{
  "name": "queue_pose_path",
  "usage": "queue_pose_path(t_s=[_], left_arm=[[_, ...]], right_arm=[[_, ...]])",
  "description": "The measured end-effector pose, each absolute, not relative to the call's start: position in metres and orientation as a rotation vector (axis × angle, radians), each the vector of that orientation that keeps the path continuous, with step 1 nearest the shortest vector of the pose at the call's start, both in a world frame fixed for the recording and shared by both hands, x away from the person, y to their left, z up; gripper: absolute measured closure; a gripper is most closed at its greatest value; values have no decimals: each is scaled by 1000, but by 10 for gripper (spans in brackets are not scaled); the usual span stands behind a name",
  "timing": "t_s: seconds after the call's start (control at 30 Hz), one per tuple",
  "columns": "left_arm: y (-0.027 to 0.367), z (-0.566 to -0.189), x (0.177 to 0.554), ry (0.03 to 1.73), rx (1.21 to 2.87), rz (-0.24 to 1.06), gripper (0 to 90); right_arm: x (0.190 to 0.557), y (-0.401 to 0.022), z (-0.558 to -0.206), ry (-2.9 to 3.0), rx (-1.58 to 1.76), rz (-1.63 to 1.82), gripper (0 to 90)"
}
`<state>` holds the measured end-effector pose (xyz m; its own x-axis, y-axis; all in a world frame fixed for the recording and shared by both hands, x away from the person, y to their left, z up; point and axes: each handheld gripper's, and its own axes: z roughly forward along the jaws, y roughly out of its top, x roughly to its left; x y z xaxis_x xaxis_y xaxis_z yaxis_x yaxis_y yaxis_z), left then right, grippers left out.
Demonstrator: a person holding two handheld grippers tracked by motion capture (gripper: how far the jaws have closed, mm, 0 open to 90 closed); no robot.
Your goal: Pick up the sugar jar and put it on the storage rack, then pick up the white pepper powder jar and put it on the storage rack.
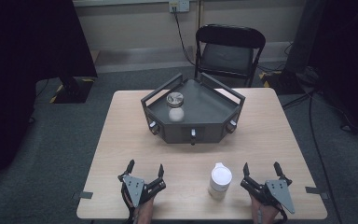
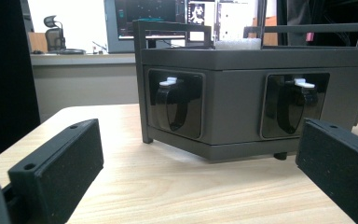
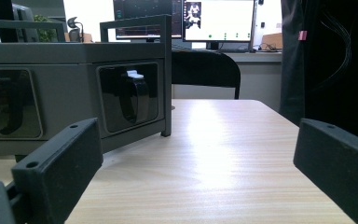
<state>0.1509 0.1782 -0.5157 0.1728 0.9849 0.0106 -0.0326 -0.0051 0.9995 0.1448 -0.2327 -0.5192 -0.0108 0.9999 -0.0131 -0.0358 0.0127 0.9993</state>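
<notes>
The white lidded bottle (image 1: 219, 180) stands upright on the table (image 1: 121, 135), just to the left of the right gripper (image 1: 261, 169) and well to the right of the left gripper (image 1: 145, 166); it is short and cylindrical with a flip-style cap. Nothing looks begun: both grippers rest wide apart at the near edge, holding nothing. Ahead of them sits the dark angular tray (image 1: 223, 105), carrying a round tin (image 1: 175, 98) and a pale ball (image 1: 176, 114).
</notes>
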Motion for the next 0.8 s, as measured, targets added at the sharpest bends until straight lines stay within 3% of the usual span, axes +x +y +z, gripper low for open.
queue_pose_path(t_s=[0.8], left_arm=[[171, -522, 151, 1107, 1236, 1134, 0]], right_arm=[[145, -233, -519, 1198, 1168, 1226, 0]])
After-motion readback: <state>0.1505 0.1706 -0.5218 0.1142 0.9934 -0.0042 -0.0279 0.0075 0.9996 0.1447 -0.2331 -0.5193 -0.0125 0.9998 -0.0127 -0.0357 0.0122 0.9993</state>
